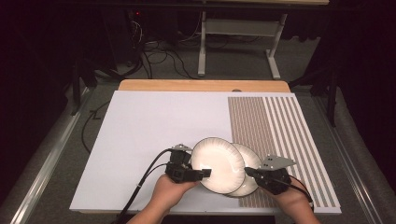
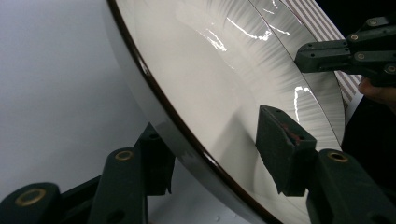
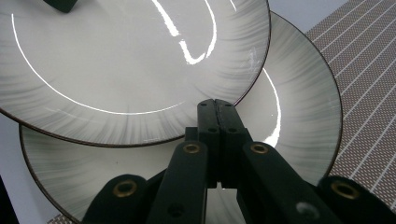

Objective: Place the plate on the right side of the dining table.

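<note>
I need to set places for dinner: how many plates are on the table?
2. The upper plate sits tilted between the left gripper jaws; the lower plate lies partly beneath it, under the right gripper. More could hide underneath.

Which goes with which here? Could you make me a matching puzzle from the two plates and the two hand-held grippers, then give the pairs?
1 upper plate
2 lower plate
3 left gripper
4 right gripper

a fingers shut together
b sits underneath, partly on the striped mat
c fingers astride a plate rim
d lies over the other plate

Pairs: 1-d, 2-b, 3-c, 4-a
</note>
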Motion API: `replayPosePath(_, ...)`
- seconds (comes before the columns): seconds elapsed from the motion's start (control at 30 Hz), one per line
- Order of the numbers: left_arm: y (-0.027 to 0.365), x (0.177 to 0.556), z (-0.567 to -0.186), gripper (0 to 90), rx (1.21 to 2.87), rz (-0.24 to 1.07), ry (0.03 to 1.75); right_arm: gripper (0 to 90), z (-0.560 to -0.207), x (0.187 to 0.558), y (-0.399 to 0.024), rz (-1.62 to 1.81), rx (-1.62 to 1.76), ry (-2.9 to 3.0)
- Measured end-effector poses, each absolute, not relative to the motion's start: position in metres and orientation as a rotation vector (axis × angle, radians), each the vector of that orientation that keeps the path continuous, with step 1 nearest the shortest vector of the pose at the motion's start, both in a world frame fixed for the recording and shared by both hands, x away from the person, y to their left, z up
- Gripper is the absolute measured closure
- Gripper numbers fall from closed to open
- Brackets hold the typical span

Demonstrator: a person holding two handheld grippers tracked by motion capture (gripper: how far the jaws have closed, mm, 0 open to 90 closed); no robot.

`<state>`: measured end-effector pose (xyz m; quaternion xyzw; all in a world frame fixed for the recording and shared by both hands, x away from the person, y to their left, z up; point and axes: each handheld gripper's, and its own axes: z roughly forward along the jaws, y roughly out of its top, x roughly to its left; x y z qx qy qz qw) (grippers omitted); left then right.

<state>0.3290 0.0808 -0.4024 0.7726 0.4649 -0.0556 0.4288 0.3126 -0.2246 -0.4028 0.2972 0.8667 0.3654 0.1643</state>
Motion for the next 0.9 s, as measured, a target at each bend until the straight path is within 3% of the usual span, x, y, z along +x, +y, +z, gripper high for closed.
replayPosePath(0.43,0.0806,0.3317,-0.4034,58.0,1.855,-0.151,1.203,90.0,-0.4008,0.3101,-0.2272,1.058,0.842,2.462)
replayPosePath(0.53,0.0831,0.3312,-0.4022,64.9,1.831,-0.114,1.207,90.0,-0.3990,0.3094,-0.2292,1.072,0.839,2.453)
replayPosePath(0.9,0.0801,0.3292,-0.4024,70.3,1.796,-0.072,1.208,90.0,-0.3981,0.3076,-0.2311,1.089,0.846,2.439)
